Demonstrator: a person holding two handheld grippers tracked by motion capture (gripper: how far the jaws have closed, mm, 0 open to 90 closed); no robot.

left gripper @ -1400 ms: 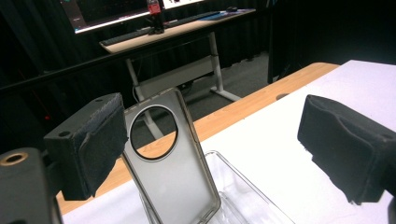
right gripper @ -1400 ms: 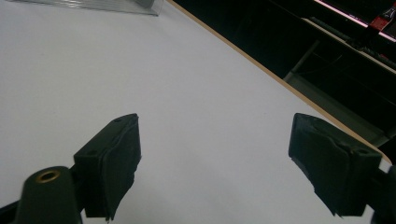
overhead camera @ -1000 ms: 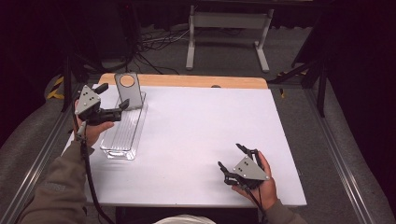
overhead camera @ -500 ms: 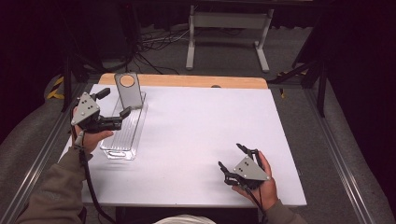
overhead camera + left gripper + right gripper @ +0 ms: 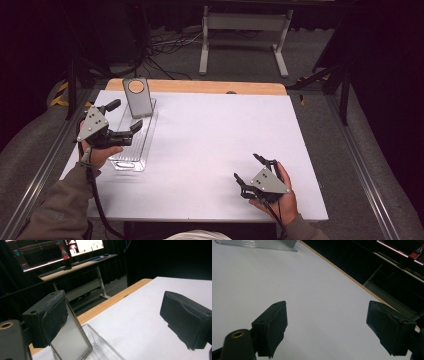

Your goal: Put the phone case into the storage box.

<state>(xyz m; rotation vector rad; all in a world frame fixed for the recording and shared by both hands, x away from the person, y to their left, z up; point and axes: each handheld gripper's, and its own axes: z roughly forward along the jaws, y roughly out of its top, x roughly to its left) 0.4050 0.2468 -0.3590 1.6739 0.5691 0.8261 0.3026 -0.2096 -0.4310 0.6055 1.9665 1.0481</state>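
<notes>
The left claw [image 5: 122, 131] hovers spread over the clear tray [image 5: 131, 155] at the desk's [image 5: 225, 135] far left, where a phone [image 5: 138, 97] leans upright at the far end. This looks like the approach step (nothing gripped); next it likely must straddle the phone's edges. The right claw [image 5: 248, 176] rests spread near right.

Right tongs [image 5: 325, 327] with both black jaws spread wide, nothing between them, above the bare white worktop [image 5: 287, 282]. Clear tray [image 5: 257, 244] edge at top left, well apart. Dark room past the wooden worktop edge.
</notes>
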